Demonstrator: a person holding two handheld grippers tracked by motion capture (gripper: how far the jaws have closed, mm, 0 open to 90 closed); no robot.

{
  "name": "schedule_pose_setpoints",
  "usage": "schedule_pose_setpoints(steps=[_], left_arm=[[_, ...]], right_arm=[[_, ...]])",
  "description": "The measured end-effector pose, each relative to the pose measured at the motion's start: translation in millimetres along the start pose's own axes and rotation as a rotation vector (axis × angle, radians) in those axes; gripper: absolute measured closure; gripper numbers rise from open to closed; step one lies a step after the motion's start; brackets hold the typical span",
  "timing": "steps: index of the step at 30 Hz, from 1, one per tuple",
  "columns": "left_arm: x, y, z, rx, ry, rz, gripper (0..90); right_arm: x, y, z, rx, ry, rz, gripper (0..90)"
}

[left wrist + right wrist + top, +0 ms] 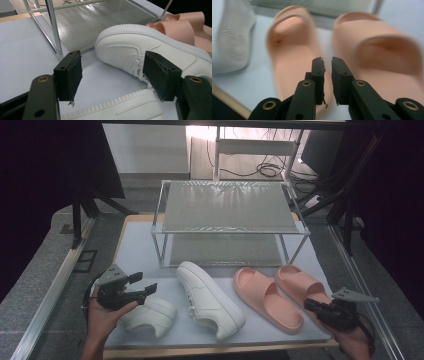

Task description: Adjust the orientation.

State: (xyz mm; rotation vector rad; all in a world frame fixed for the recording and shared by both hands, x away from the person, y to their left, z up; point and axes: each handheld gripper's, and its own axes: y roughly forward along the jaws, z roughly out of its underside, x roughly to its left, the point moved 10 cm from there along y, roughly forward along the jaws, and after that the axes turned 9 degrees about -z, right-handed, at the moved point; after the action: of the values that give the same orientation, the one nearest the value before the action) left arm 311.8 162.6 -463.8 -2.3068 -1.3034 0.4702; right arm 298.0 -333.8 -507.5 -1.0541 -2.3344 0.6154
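- Risk, right gripper (327, 61): jaws stand narrow and empty above the gap between two pink slides (267, 297), (302, 285) on the surface (140, 255); too tight to straddle a strap.
- Left gripper (112, 75): wide, empty, over white sneakers (150, 47); may nudge them.

This looks like a lab or a recording studio, not a home. The bench (135, 255) has a pale mat and stands inside a metal frame (47, 300), with black curtains (45, 165) at both sides. Loose cables (267, 169) lie on the floor behind it. A small shelf rack (227, 215) and shoes (210, 300) are arranged like test props.
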Motion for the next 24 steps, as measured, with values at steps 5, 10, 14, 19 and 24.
schedule_pose_setpoints(steps=[5, 10, 14, 19, 24], left_arm=[[0.2, 0.7, 0.2, 0.002, 0.001, 0.0, 31.9], [0.5, 2.1, 1.2, 0.008, 0.0, 0.0, 31.9], [0.5, 2.9, 1.7, 0.009, -0.001, 0.0, 32.0], [0.9, 3.3, 2.1, 0.012, -0.001, -0.002, 32.0], [-0.2, 5.4, 3.3, 0.019, 0.002, 0.0, 32.0]], right_arm=[[-26.8, -10.5, -3.9, 0.001, 0.019, 0.032, 78.4], [-58.0, -14.6, -9.1, 0.017, 0.015, 0.084, 72.9], [-71.1, -12.2, -9.4, 0.032, 0.023, 0.097, 70.2], [-91.4, -4.5, -4.8, 0.065, 0.036, 0.11, 69.1], [-101.1, 3.1, -3.0, 0.078, 0.029, 0.11, 67.4]])
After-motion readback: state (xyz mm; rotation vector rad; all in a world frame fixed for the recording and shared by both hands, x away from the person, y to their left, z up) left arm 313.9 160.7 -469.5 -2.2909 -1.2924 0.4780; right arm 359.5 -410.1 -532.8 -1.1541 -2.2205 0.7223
